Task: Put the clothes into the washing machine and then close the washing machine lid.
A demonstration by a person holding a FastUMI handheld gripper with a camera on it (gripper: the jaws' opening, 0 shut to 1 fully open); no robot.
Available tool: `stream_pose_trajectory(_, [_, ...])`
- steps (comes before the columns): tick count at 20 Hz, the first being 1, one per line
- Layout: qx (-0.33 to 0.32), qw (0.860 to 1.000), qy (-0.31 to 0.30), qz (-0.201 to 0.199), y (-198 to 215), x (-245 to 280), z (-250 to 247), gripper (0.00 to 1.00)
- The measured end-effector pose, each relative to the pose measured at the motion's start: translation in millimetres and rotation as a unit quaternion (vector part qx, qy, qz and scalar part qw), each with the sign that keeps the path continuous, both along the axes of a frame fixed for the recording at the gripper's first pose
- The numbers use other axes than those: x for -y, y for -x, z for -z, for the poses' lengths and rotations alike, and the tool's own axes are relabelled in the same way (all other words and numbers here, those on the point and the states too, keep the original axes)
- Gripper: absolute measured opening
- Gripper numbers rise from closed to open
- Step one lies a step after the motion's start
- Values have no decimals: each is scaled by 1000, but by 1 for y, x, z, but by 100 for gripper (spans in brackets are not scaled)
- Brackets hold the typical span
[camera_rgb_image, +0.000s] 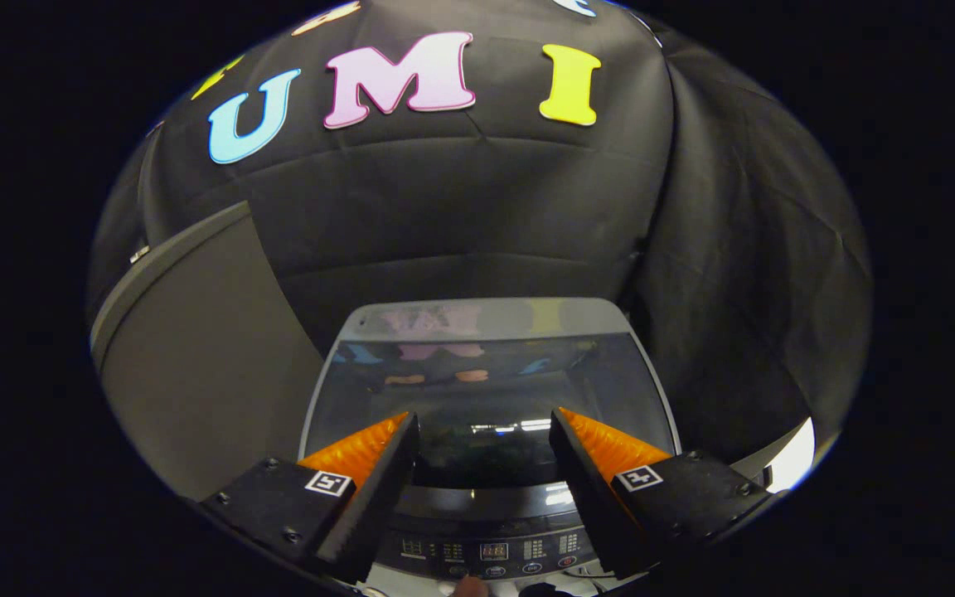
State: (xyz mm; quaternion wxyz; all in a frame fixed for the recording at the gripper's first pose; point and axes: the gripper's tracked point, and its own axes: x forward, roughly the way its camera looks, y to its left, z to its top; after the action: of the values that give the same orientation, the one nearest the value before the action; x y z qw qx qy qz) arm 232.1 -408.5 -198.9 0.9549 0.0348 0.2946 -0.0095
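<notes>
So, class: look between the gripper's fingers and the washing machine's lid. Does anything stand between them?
Nothing visible does. The gripper is open and holds nothing, and the closed glass lid of the washing machine lies just ahead of its fingers.

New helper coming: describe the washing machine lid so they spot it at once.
Against the black cloth wall stands a washing machine. Its lid is the dark, glossy, grey-framed pane just beyond the open gripper, lying shut above the control panel. Unlike the matte grey panel alongside, it mirrors.
</notes>
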Motion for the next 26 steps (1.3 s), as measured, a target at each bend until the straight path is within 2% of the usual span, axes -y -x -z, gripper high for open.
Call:
stream_pose_trajectory(4, [68, 998, 0, -1, -12, 1, -57, 100])
stream_pose_trajectory(7, [134, 991, -12, 2, -16, -1, -116, 99])
stream_pose_trajectory(15, [287, 958, -21, -13, -6, -17, -246, 99])
stream_pose_trajectory(20, [344, 938, -33, -16, 6, -24, -292, 99])
stream_pose_trajectory(26, [361, 932, -27, -18, 12, -26, -308, 99])
